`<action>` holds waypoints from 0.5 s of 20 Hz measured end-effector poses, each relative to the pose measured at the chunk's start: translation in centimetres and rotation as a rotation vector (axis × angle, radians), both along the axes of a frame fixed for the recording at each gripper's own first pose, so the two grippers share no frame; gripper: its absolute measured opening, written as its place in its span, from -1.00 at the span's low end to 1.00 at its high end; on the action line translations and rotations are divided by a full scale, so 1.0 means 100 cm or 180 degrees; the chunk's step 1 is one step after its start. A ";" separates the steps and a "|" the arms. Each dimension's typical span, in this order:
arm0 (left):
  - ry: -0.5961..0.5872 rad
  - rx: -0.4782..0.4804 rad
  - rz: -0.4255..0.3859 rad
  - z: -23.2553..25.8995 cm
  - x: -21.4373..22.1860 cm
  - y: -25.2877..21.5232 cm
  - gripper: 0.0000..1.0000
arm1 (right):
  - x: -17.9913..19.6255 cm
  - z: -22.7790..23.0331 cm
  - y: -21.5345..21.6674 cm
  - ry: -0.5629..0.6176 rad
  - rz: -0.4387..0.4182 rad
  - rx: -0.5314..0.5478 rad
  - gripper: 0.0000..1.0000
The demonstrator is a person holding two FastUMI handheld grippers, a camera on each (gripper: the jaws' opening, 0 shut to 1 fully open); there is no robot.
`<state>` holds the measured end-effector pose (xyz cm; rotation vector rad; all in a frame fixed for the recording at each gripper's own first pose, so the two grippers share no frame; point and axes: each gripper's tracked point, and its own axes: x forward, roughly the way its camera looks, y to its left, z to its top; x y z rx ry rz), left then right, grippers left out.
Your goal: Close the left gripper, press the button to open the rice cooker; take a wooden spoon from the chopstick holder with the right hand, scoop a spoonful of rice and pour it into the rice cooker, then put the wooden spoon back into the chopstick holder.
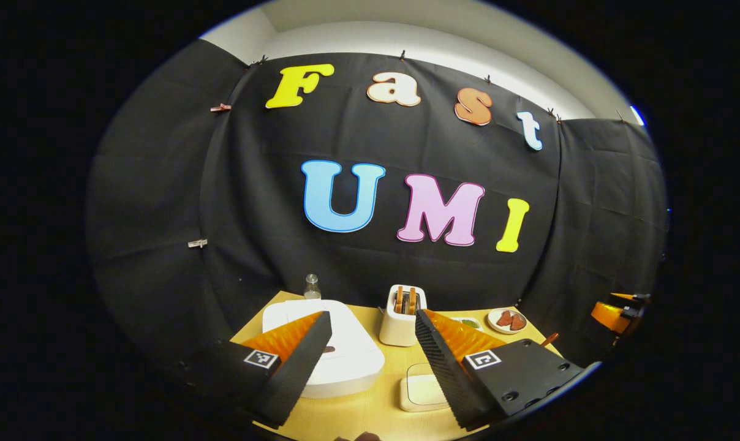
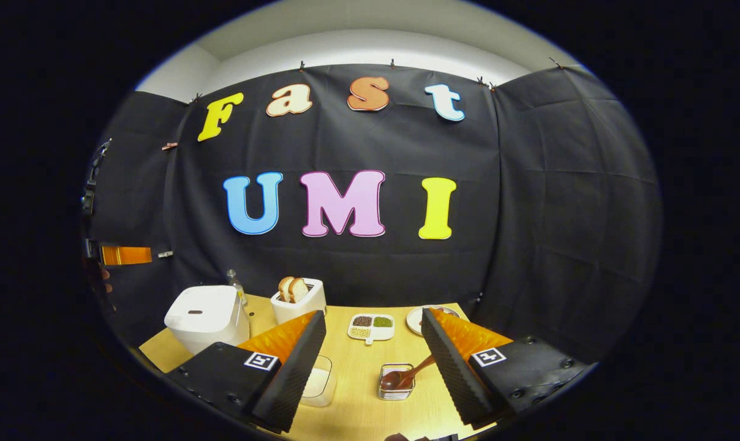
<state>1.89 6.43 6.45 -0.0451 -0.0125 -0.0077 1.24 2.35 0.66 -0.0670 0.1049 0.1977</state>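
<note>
The white rice cooker (image 1: 345, 355) stands with its lid down just below and ahead of my left gripper (image 1: 373, 315), which is open and holds nothing. A small dark button (image 1: 329, 350) shows on the lid by the left finger. In the right gripper view the cooker (image 2: 207, 318) is at the far left. A brown wooden spoon (image 2: 407, 375) rests in the small chopstick holder (image 2: 396, 383), handle leaning right. My right gripper (image 2: 373, 313) hangs open above and behind it. A shallow white box of rice (image 2: 318, 380) lies left of the holder, partly behind the left finger.
A white toaster (image 2: 298, 300) with bread stands at the back of the wooden table (image 2: 364, 416). A sectioned dish of beans (image 2: 371, 326) and a plate (image 1: 508, 320) sit at the back right. A small bottle (image 1: 312, 286) stands behind the cooker.
</note>
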 end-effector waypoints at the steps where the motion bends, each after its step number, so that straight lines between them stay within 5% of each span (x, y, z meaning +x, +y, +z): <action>1: -0.0001 0.0004 -0.0001 -0.002 -0.003 -0.001 0.90 | -0.001 -0.002 0.001 0.0021 -0.0018 0.0005 0.97; 10: 0.0031 -0.0025 -0.0098 -0.017 -0.012 -0.004 0.89 | -0.013 0.002 0.008 -0.0039 -0.0186 0.0037 0.97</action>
